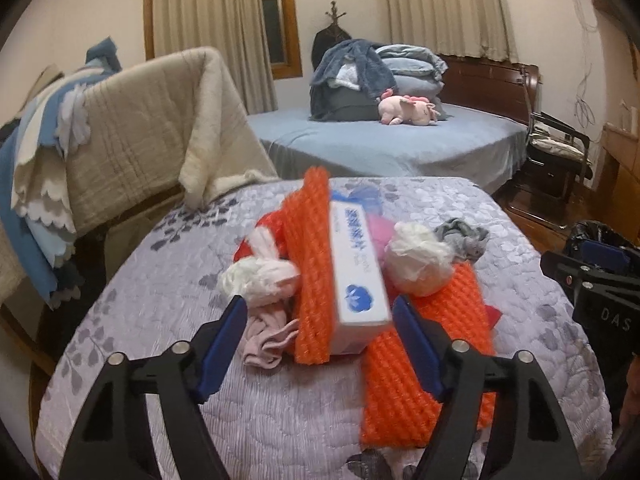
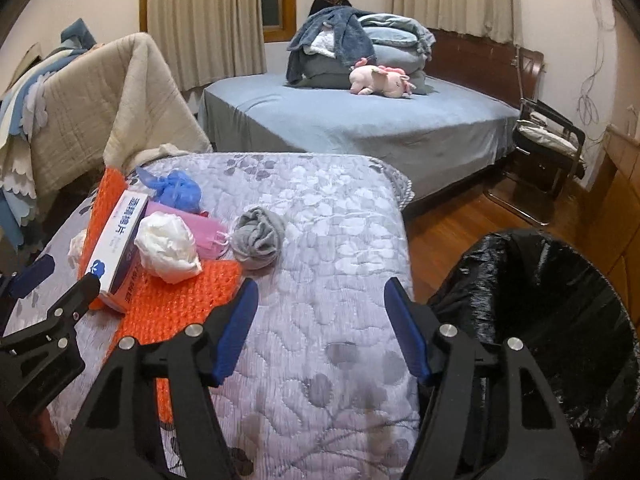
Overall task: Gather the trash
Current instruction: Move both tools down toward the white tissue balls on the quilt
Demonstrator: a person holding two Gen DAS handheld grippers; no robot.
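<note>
Both grippers (image 1: pixel 320 320) (image 2: pixel 318 304) spread, empty; trash bin (image 2: pixel 560 300) beside quilt's (image 2: pixel 340 360) edge.

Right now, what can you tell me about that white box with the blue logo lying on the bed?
The white box is a long, slim carton, apparently cardboard, with blue printed characters along its face and a blue flower-like logo near one end. It lies tilted, propped on orange netted foam, with its near end off the quilt. A crumpled white wad sits right beside it. Neither gripper touches it.
</note>
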